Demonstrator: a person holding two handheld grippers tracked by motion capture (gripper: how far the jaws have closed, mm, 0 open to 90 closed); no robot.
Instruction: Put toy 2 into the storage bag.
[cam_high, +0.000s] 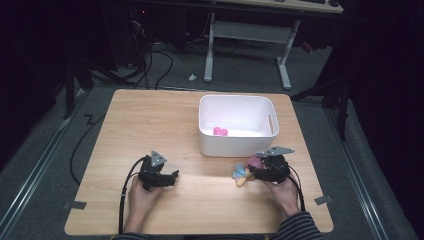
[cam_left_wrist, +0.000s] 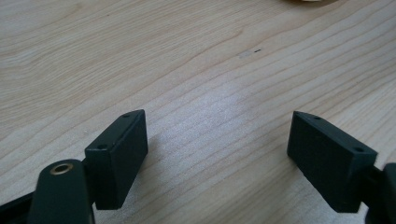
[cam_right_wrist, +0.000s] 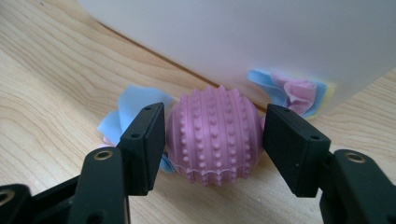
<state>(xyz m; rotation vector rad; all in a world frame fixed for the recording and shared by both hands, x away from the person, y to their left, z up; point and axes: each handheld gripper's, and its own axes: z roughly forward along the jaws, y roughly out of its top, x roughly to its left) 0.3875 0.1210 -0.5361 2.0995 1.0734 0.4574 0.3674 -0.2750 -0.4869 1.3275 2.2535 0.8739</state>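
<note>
Your right gripper (cam_right_wrist: 212, 140) clamps the pink studded ball (cam_right_wrist: 215, 135) beside the white bin (cam_high: 237, 125), half hiding paper scraps (cam_right_wrist: 133, 105). Your left gripper (cam_left_wrist: 217, 154) gapes wide over bare wooden surface (cam_left_wrist: 187, 60); the room is dark.

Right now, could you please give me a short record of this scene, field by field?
Surface: wooden table
Container: white bin, with a pink item inside
Right gripper: jaws closed on the pink ribbed ball, close to the bin's front wall
Beside the ball: blue and yellow flower-like toy lying on the table
Left gripper: open, nothing between the jaws, over bare tabletop
</note>
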